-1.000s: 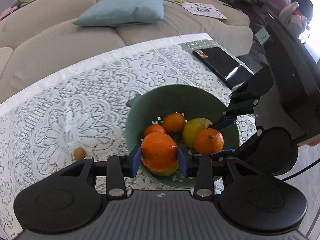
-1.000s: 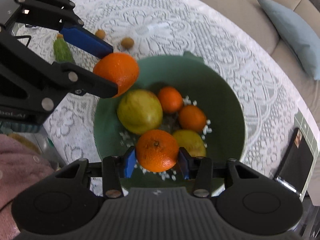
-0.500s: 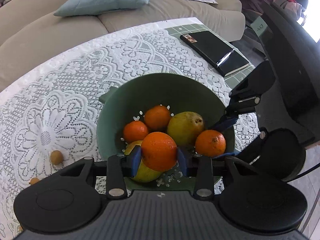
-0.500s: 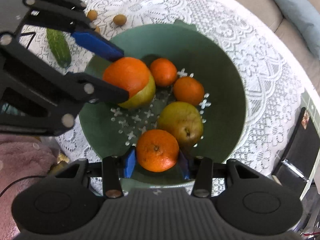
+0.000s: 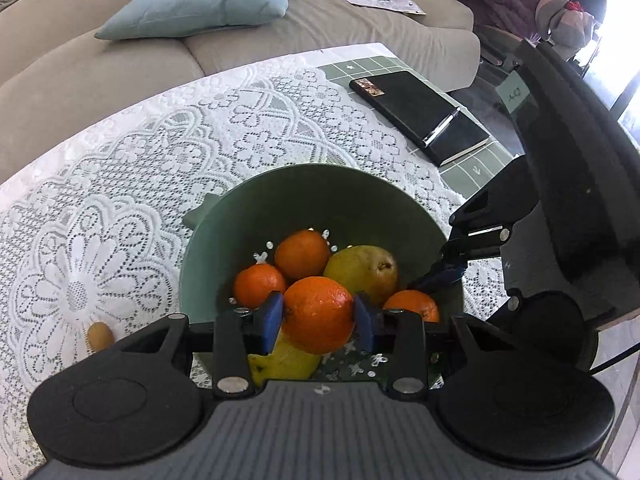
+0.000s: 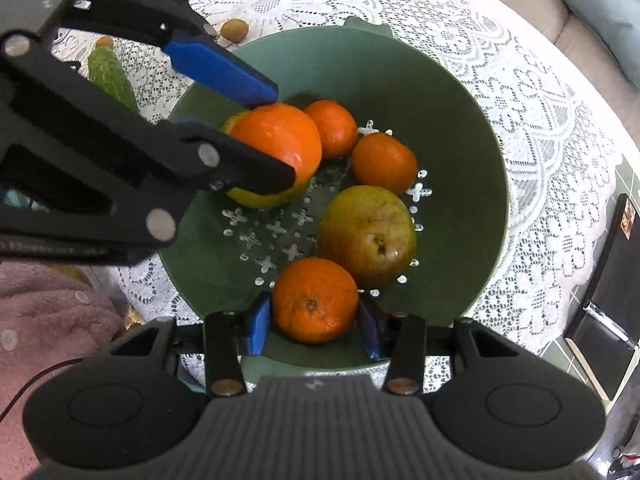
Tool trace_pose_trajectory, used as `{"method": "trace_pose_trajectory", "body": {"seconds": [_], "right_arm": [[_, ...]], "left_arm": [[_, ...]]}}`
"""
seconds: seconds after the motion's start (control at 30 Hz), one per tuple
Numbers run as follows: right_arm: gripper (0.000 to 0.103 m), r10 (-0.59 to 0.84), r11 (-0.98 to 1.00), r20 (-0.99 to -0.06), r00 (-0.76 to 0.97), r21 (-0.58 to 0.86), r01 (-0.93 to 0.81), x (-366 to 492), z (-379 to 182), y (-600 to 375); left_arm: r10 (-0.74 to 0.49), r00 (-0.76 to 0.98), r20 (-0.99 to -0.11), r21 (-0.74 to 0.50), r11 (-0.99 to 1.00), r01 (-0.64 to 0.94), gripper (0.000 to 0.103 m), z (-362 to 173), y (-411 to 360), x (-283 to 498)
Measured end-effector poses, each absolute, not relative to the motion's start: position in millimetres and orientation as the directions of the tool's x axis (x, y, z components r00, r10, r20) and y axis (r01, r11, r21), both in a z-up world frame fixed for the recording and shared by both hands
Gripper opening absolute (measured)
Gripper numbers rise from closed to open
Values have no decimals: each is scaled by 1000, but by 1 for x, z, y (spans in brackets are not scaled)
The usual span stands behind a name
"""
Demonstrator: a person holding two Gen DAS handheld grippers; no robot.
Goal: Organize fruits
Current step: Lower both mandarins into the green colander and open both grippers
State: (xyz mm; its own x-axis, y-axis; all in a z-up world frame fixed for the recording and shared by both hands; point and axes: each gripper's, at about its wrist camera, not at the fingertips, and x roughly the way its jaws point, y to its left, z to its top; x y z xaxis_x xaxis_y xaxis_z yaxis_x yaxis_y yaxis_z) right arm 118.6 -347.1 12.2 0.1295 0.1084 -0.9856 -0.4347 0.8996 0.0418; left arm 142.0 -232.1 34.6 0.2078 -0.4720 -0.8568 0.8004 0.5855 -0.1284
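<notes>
A green colander bowl [image 5: 320, 188] [image 6: 452, 120] sits on the lace tablecloth. It holds two small oranges [image 6: 334, 128] [image 6: 384, 162], a pear [image 6: 366, 236] and a yellow fruit [image 5: 280, 362]. My left gripper [image 5: 318, 318] is shut on a large orange [image 5: 318, 312] [image 6: 280, 142], low inside the bowl over the yellow fruit. My right gripper [image 6: 314, 320] is shut on another orange [image 6: 314, 300] [image 5: 412, 306] at the bowl's near rim, beside the pear.
A green cucumber [image 6: 112, 76] and small brown fruits [image 6: 235, 29] [image 5: 100, 335] lie on the cloth outside the bowl. A black notebook with a pen [image 5: 420, 114] lies on the green mat. A sofa with a blue cushion [image 5: 200, 2] stands behind the table.
Both grippers have moved down into the bowl with their oranges. The left orange went from above the rim to low over the yellow fruit. The pear rolled within the bowl.
</notes>
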Motion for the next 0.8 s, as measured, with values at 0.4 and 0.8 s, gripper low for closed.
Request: {"method": "trace_pose_trajectory", "body": {"seconds": [0.4,0.8], "right_arm": [[54,107,897,-979,176,19,-441,113,28,-348],[57,84,892,-981,173,-3,-452,113,22,-342]], "left_arm": [[-464,98,-881,-192,539,820,43,24,-239,132],[-438,75,-896,-208,561,801,43,15,-233,132]]}}
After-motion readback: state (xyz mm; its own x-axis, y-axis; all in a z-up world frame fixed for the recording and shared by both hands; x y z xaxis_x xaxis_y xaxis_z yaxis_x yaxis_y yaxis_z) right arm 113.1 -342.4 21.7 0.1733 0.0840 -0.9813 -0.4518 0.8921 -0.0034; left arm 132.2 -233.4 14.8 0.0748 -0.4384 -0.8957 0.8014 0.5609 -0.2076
